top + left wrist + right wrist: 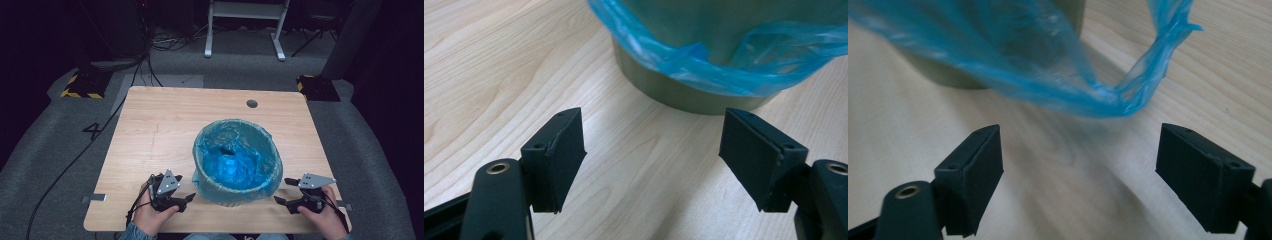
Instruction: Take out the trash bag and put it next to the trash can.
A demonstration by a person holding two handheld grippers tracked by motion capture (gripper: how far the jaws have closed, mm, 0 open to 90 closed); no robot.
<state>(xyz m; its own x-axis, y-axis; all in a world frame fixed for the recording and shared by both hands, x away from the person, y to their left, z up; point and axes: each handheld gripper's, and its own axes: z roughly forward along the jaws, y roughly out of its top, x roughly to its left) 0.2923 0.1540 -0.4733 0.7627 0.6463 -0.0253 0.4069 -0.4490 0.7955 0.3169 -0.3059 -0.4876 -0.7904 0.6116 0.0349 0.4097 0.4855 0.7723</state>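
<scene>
Bin (235, 192) on the near half of the wooden table (150, 130), a little right of centre, lined with a blue plastic bag (235, 160) folded over the rim and hanging down the outside. Small dark shape inside the bag; cannot tell what. Left gripper (186, 196) just beside the bin's left, held low over the table, jaws spread wide, gripping nothing. Right gripper (283, 191) just beside the bin's right, likewise spread and empty, a drooping fold of bag (1128, 95) hanging ahead of its jaws, untouched. Round hole (252, 103) near the table's far edge.
</scene>
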